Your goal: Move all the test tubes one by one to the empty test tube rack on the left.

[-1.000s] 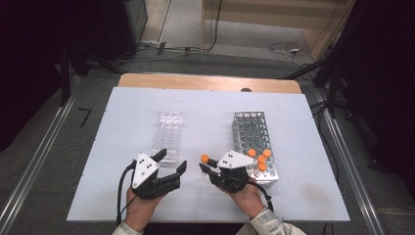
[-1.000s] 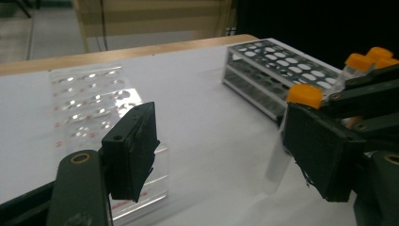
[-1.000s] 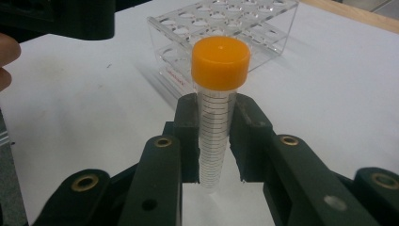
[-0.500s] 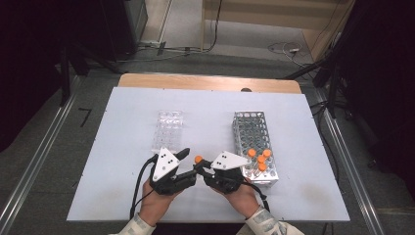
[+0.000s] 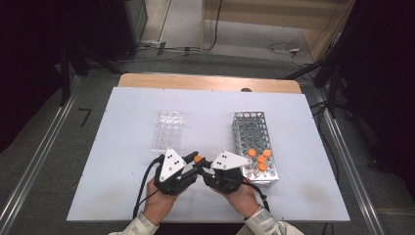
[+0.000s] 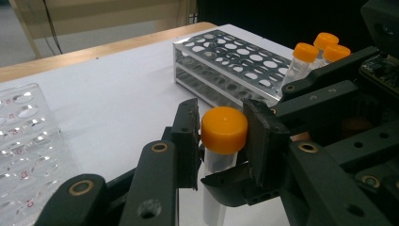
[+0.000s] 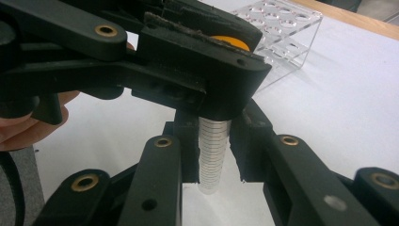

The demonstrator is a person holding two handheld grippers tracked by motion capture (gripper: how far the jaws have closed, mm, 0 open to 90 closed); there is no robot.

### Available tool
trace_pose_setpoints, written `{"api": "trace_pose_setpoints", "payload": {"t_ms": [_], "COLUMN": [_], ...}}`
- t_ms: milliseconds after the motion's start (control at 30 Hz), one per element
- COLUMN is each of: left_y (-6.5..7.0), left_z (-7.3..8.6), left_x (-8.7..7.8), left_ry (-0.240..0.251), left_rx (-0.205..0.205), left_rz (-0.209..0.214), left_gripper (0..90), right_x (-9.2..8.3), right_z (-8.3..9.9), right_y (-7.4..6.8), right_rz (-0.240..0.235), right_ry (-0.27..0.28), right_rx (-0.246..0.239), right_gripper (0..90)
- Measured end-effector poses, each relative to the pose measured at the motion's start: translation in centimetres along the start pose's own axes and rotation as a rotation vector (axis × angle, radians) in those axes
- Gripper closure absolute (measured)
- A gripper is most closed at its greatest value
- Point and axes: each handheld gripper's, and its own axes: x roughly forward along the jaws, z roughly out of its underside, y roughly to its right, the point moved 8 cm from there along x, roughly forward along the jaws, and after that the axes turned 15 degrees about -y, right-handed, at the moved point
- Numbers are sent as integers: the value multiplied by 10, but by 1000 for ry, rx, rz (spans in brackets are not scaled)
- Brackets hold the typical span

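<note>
A clear tube with an orange cap [image 5: 197,158] stands upright between my two grippers near the table's front middle. My left gripper [image 6: 222,141] has its pads pressed on either side of the orange cap [image 6: 224,129]. My right gripper [image 7: 214,155] is shut lower down on the tube's graduated body [image 7: 214,150]. In the high view the left gripper [image 5: 192,165] and the right gripper [image 5: 202,166] meet tip to tip, each held in a hand.
A metal tube rack [image 5: 254,128] stands right of the grippers, with three orange-capped tubes [image 5: 258,159] at its near end. A clear plastic well rack [image 5: 168,129] lies beyond the left gripper. White table surface [image 5: 122,147] stretches to the left.
My left gripper has swung right to meet the right gripper and closed on the tube's cap. The right gripper has shifted slightly left with the tube.
</note>
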Motion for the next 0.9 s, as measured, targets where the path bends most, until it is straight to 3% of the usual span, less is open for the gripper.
{"api": "trace_pose_setpoints", "payload": {"t_ms": [200, 400, 533, 900], "left_y": [1, -3, -11, -36], "left_z": [-1, -5, -8, -26], "left_x": [0, -3, -6, -26], "left_ry": [-1, 2, 11, 56], "left_rx": [2, -1, -22, -73], "left_rz": [2, -3, -12, -39], "left_gripper": [700, 702, 702, 702], "right_x": [-1, -4, -7, -23], "right_z": [0, 0, 2, 9], "right_y": [1, 2, 4, -4], "right_rz": [-1, -21, -10, -6], "right_ry": [-1, -7, -17, -18], "right_rx": [2, 23, 35, 15], "right_gripper": [712, 393, 277, 232]}}
